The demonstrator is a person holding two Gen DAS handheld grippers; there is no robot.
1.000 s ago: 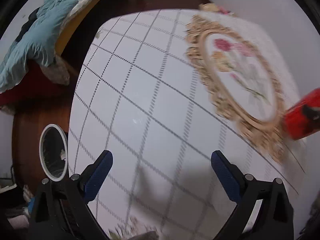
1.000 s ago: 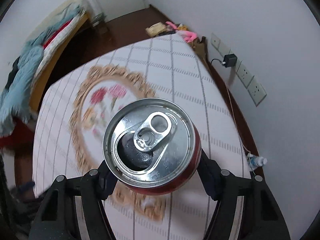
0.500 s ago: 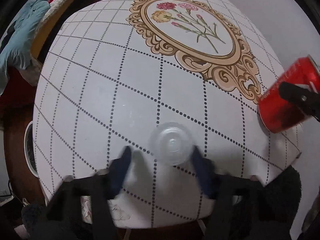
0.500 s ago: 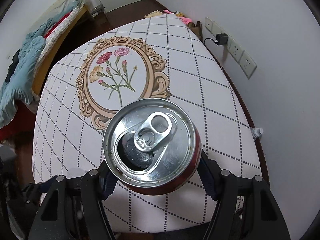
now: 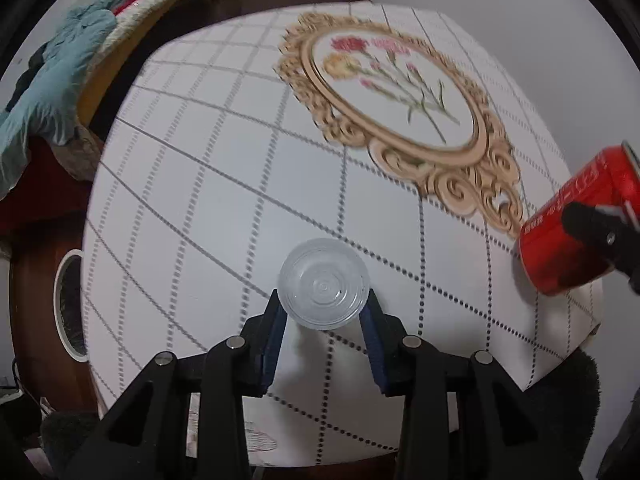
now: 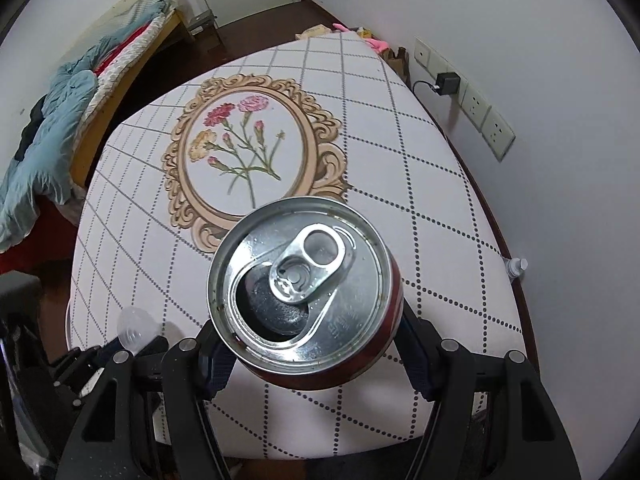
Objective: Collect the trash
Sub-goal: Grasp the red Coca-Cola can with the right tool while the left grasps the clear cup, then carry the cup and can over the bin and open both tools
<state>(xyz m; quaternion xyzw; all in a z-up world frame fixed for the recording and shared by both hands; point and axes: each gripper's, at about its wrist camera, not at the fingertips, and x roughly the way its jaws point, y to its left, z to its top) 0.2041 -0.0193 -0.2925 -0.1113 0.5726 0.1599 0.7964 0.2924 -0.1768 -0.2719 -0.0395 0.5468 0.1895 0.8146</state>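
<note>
A small clear plastic cup [image 5: 323, 283] stands near the front edge of the white checked table [image 5: 208, 184]. My left gripper [image 5: 323, 312] is shut on it, a blue pad pressed against each side. The same cup [image 6: 135, 328] shows at the lower left of the right wrist view. My right gripper [image 6: 310, 346] is shut on an opened red drink can [image 6: 300, 294], seen top-on with its pull tab bent back. In the left wrist view that can [image 5: 576, 222] hangs tilted over the table's right edge.
A white-rimmed round bin [image 5: 69, 304] stands on the dark floor left of the table. A bed with blue bedding [image 5: 52, 92] lies further left. Wall sockets with a plugged charger [image 6: 448, 82] are on the right wall. A small bottle [image 6: 516, 267] sits by the table's right side.
My left gripper went from wide open with nothing between its pads to shut around the clear cup. The view slid across the table. The right gripper kept the can and drifted sideways.
</note>
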